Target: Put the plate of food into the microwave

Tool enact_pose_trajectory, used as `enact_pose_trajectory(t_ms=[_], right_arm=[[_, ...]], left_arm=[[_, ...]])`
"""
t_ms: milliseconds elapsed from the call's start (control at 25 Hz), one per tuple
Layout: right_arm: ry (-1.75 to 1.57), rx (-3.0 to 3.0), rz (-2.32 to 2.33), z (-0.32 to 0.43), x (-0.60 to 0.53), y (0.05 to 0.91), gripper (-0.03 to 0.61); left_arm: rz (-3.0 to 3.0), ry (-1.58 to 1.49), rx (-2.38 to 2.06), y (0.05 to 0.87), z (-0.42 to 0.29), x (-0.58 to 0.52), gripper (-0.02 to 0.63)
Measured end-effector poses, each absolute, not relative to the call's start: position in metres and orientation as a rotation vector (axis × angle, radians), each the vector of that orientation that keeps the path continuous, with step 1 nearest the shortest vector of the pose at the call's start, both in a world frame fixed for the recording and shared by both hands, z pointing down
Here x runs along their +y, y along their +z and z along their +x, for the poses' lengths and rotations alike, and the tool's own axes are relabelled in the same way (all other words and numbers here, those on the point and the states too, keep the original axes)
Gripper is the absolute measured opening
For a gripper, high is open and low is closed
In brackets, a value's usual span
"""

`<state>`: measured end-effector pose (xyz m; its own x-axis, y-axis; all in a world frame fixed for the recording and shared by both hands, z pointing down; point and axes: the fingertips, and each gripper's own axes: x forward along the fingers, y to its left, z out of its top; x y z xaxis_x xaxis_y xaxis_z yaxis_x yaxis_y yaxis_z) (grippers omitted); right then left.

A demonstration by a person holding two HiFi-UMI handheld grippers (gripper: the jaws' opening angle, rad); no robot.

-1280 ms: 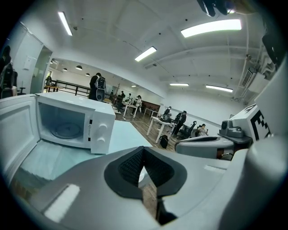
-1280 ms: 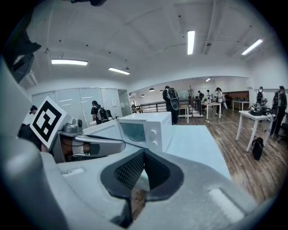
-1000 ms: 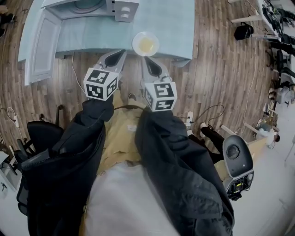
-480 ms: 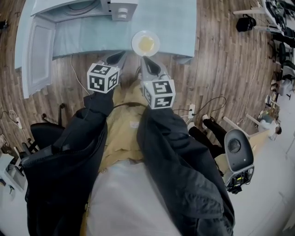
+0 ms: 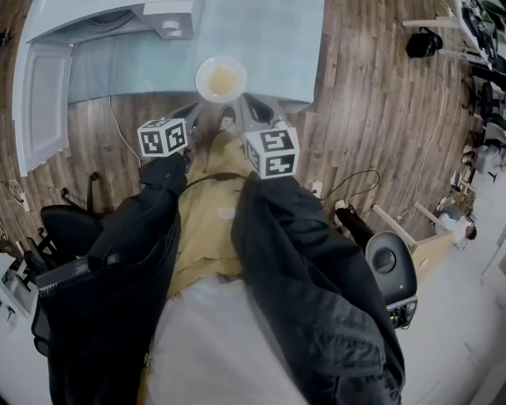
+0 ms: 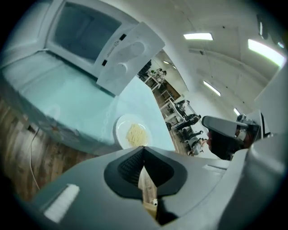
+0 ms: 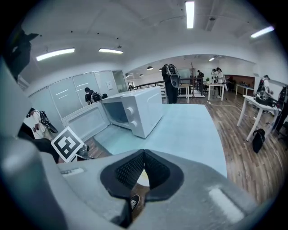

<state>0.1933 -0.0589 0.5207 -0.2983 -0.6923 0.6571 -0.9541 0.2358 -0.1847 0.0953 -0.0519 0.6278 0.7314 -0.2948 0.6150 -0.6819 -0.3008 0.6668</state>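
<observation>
A white plate point(image 5: 221, 78) with a yellow heap of food sits at the near edge of the light blue table point(image 5: 277, 39). It also shows in the left gripper view as the plate point(image 6: 132, 133), just beyond the jaws. The white microwave point(image 5: 118, 20) stands at the table's far left with its door point(image 5: 43, 103) swung open. My left gripper point(image 5: 204, 107) is shut and empty, just short of the plate on its left. My right gripper point(image 5: 253, 103) is also shut and empty, near the plate's right side. A sliver of the plate point(image 7: 143, 179) peeks between the right jaws.
A black office chair point(image 5: 67, 229) stands on the wooden floor at the left. A grey and black device point(image 5: 393, 265) sits at the right. Cables trail over the floor point(image 5: 360, 190). The microwave point(image 7: 135, 110) and several people far back appear in the right gripper view.
The head view has swung, so plate and microwave sit further left in the frame. Both grippers have closed in on the table edge and now flank the plate. Jaws stay shut.
</observation>
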Motion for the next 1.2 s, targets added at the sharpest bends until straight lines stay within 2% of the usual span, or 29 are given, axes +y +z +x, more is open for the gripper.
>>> enact_pose_trajectory(t_ms=[80, 120, 440, 680, 760, 960, 1200], right_arm=[[0.795, -2.069, 1.479, 0.205, -0.058, 0.527, -0.002], [0.800, -2.066, 1.468, 0.211, -0.058, 0.530, -0.002], [0.821, -2.067, 1.382, 0.227, -0.056, 0.544, -0.002], [0.840, -2.026, 1.379, 0.241, -0.054, 0.550, -0.002], [0.836, -2.021, 1.391, 0.242, -0.055, 0.550, -0.002], [0.846, -2.016, 1.384, 0.226, -0.056, 0.549, -0.002], [0.828, -2.046, 1.326, 0.200, -0.061, 0.546, -0.002]], left_arm=[[1.814, 0.431, -0.764, 0.646, 0.102, -0.046, 0.014], [1.779, 0.425, -0.769, 0.655, 0.105, -0.042, 0.048], [1.492, 0.207, -0.788, 0.702, 0.123, -0.045, 0.121], [1.414, 0.102, -0.777, 0.715, 0.126, -0.053, 0.097], [1.409, 0.058, -0.742, 0.714, 0.129, -0.055, 0.055], [1.408, -0.095, -0.637, 0.695, 0.130, -0.061, 0.010], [1.431, -0.151, -0.562, 0.674, 0.128, -0.066, 0.011]])
